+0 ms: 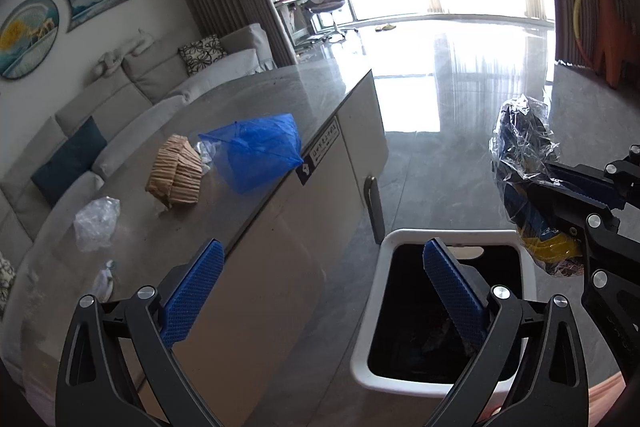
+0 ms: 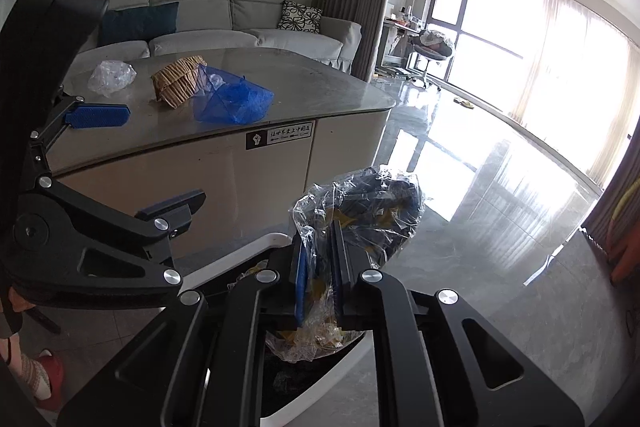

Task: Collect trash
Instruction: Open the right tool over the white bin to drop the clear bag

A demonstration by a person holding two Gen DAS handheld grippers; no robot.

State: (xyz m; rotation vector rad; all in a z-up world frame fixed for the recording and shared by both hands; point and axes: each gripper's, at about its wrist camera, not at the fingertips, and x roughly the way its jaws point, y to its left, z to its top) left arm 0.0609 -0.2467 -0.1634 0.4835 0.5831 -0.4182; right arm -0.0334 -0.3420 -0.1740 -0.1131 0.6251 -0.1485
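Note:
A white bin with a dark inside stands on the floor beside the grey table. My left gripper hangs open and empty over the bin's near left edge. My right gripper is shut on a crumpled clear wrapper with dark blue and yellow contents, held just above the bin rim. The same wrapper shows at the right of the left wrist view. On the table lie a blue net bag, a brown corrugated paper wad, a clear plastic bag and a small white scrap.
A grey sofa runs behind the table. Glossy floor stretches toward bright windows, with a chair far off. A person's foot in a red slipper is at the lower left. An orange object stands at the right.

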